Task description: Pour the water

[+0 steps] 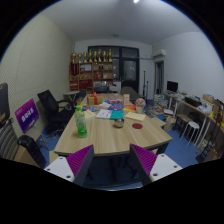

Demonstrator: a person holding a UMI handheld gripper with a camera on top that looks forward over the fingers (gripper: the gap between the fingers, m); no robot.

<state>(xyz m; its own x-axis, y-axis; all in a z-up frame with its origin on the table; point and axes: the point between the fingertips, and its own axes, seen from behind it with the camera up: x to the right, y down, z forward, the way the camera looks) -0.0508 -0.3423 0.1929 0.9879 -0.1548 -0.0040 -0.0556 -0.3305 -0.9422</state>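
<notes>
A green bottle [80, 122] stands upright near the left edge of a long wooden table [100, 140]. A small dark cup [118, 121] stands to its right near the table's middle, with a red item [137, 124] just beyond it. My gripper [112, 163] is well back from the table's near end and above it. Its fingers are open, the purple pads [81, 160] spread wide, and nothing is between them. Both the bottle and the cup are far ahead of the fingertips.
Several colourful items [105, 101] clutter the table's far end. Black office chairs [50, 104] and a purple-backed chair [27, 114] stand at the left. Chairs and desks [192, 118] line the right side. A shelf with trophies [95, 66] is against the back wall.
</notes>
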